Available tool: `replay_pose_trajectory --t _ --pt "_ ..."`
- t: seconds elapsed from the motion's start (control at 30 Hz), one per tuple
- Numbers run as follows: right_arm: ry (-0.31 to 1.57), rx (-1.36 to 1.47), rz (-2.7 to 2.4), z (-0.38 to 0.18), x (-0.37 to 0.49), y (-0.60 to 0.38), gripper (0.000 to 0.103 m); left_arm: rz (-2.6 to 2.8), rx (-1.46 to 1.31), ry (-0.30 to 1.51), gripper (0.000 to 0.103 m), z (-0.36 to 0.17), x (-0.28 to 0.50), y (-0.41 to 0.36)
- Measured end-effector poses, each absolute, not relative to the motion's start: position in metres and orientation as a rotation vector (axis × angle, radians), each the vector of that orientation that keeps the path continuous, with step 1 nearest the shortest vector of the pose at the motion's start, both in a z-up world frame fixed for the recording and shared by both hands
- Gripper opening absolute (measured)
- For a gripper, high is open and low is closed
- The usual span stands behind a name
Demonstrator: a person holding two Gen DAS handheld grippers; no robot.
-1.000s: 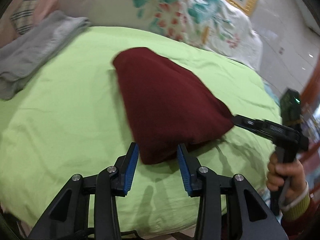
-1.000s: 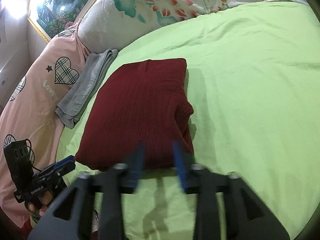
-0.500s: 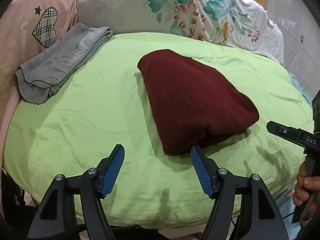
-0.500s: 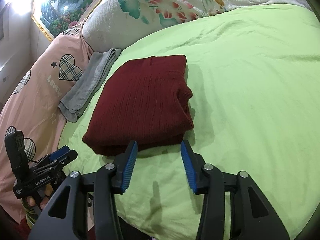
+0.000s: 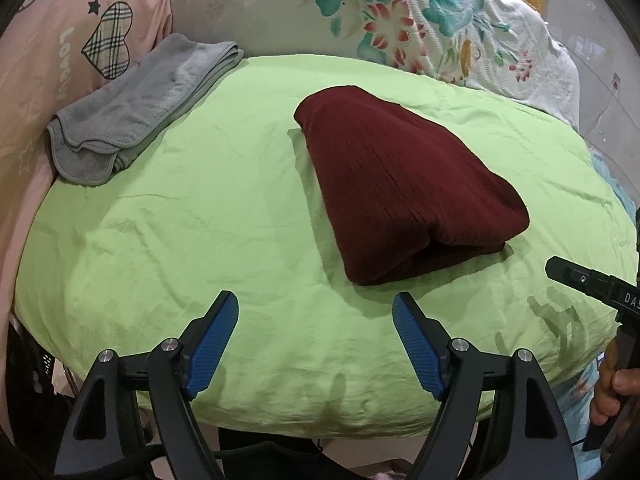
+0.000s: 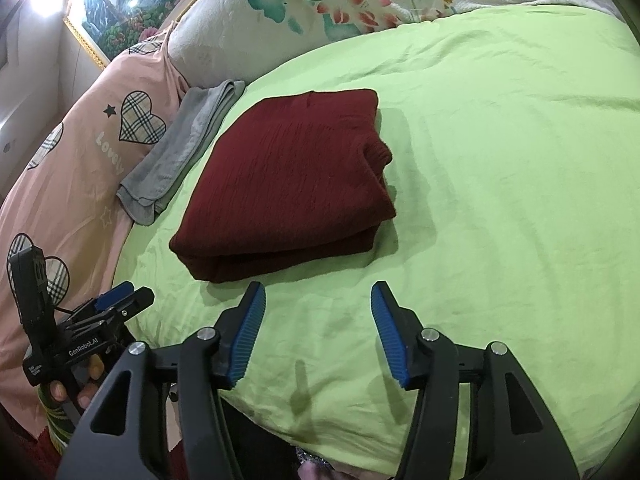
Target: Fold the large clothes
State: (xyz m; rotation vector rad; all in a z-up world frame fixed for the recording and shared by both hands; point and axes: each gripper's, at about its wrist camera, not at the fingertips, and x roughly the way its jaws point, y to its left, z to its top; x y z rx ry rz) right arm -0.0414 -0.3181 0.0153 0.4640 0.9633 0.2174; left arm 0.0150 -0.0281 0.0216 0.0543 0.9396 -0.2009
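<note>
Nearest us, our left gripper [image 5: 315, 316] and right gripper [image 6: 318, 308] are both off the cloth, jaws opening with only green bedsheet [image 5: 200, 220] between them, so we'd say the fold's basically done. Just past the tips, around 12 to 1 o'clock, the maroon sweater [image 5: 400, 196] sits as a compact, thick, ribbed rectangle, and a folded grey towel [image 5: 136, 108] lies further off at 10 o'clock.

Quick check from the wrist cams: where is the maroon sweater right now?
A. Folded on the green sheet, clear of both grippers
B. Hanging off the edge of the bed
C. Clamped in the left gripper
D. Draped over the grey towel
A: the sweater lies folded on the sheet, with both the left gripper and right gripper opening, nothing between their jaws.
</note>
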Motion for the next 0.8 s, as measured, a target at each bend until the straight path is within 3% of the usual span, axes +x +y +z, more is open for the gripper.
replay_pose_trajectory --t 0.13,0.23,0.6,0.7,0.73,0.77,0.8 --pt "0.956 0.453 0.227 0.020 -0.027 -0.320 0.060 -0.214 0.016 0.933 0.081 0.030 0.024 -0.022" --pt "0.935 0.447 0.228 0.026 -0.006 -0.326 0.069 -0.221 -0.006 0.910 0.083 0.041 0.039 -0.022" --pt "0.969 0.553 0.218 -0.001 0.115 -0.355 0.071 -0.260 -0.059 1.005 0.086 0.020 0.134 -0.051" --pt "1.027 0.541 0.216 -0.020 0.140 -0.351 0.071 -0.269 -0.067 1.015 0.092 0.010 0.145 -0.057" --pt "1.049 0.530 0.219 -0.028 0.147 -0.348 0.060 -0.278 -0.063 1.014 0.092 0.006 0.147 -0.060" --pt "1.065 0.526 0.230 -0.032 0.151 -0.345 0.025 -0.293 -0.056 1.017 0.093 0.003 0.149 -0.063" --pt "1.063 0.530 0.245 -0.031 0.153 -0.342 0.021 -0.312 -0.049 1.027 0.092 0.000 0.152 -0.065"
